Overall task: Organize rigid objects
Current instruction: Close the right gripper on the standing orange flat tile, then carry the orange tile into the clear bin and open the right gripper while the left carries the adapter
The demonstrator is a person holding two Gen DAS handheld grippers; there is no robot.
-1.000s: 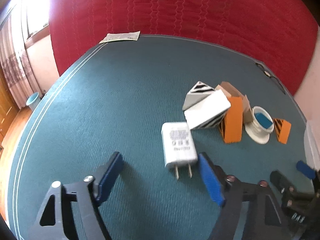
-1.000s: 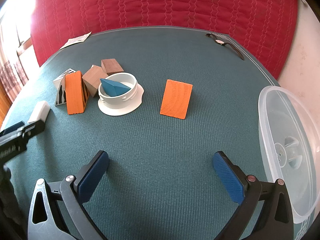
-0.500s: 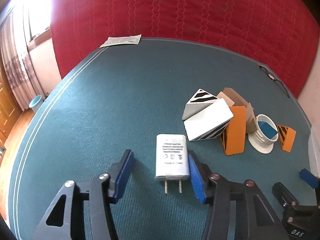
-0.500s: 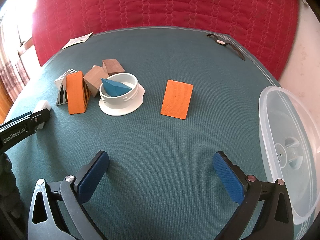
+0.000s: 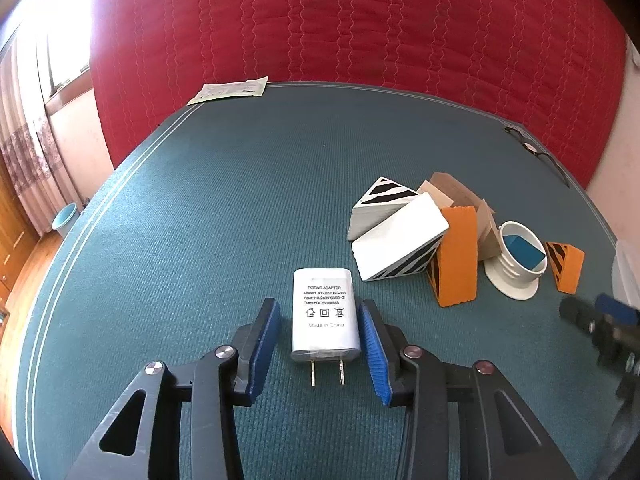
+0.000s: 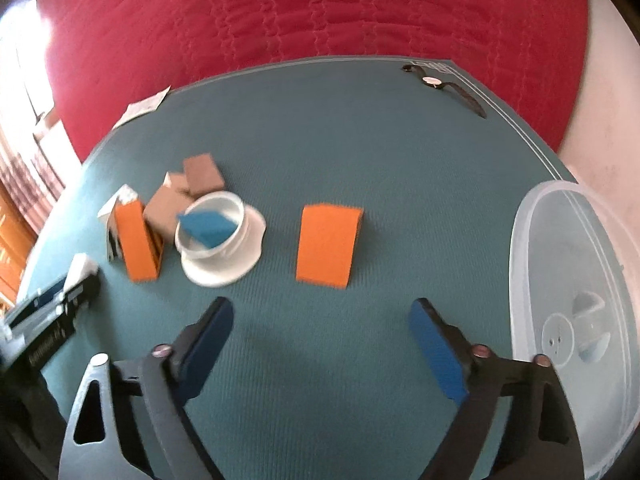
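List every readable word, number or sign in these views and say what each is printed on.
On the white power adapter:
"POEWR ADAPTER"
"Input:110-240V 50/60HZ"
"Made in China"
Model and output lines: too small to be sure.
Three small symbols beneath them.
Paper leaflet: print too small.
Lettering on the left gripper's body: blurred.

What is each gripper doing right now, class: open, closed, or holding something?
Left gripper: closing around the white power adapter, pads not yet pressing it.
Right gripper: closing, nothing between its fingers.
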